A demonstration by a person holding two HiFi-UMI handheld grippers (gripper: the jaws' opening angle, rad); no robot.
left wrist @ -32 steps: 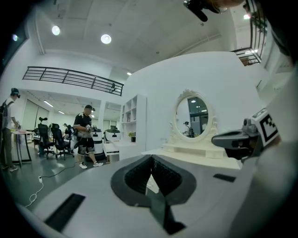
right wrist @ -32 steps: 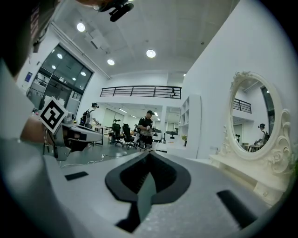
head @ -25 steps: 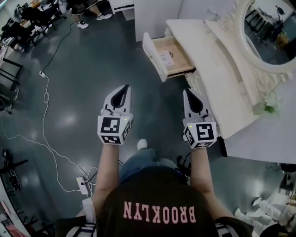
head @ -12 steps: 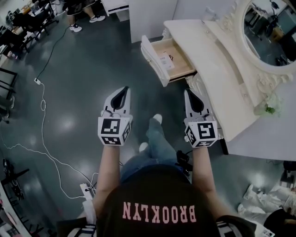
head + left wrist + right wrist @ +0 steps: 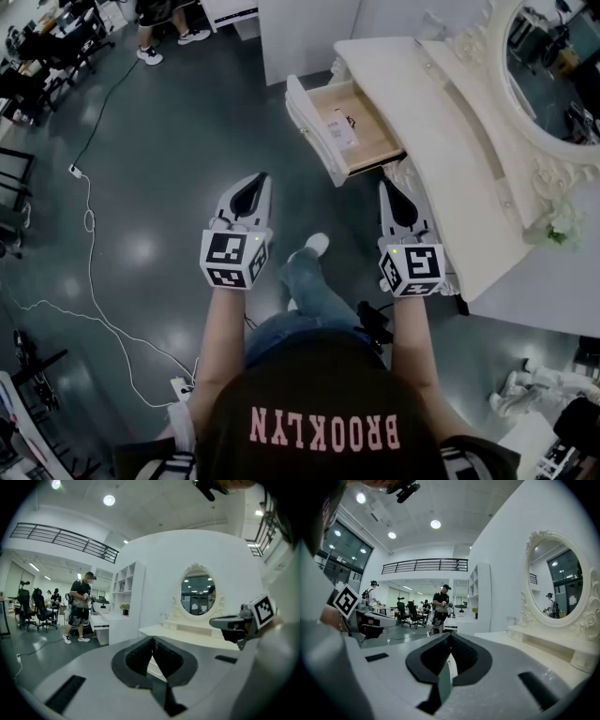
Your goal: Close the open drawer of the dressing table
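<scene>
The white dressing table (image 5: 441,131) stands at the upper right of the head view, under an oval mirror (image 5: 553,66). Its drawer (image 5: 361,141) is pulled out to the left, its white front (image 5: 312,131) facing the floor space, with a small packet (image 5: 339,127) inside. My left gripper (image 5: 258,178) is shut and empty, out over the floor to the left of and below the drawer front. The right gripper (image 5: 388,184) is shut and empty too, its tips just below the drawer's near corner. In the left gripper view the shut jaw tips (image 5: 152,638) point at the table edge (image 5: 187,637).
A white cable (image 5: 89,216) runs over the dark floor to a power strip (image 5: 178,386) at the lower left. A person (image 5: 80,606) stands by a white shelf unit (image 5: 124,597) beyond the table. Office chairs (image 5: 37,56) fill the far left. A small plant (image 5: 561,230) sits on the table.
The person has stepped forward, a foot swinging ahead. Both shut grippers have come closer to the open drawer, which now sits nearer the right gripper's tips.
</scene>
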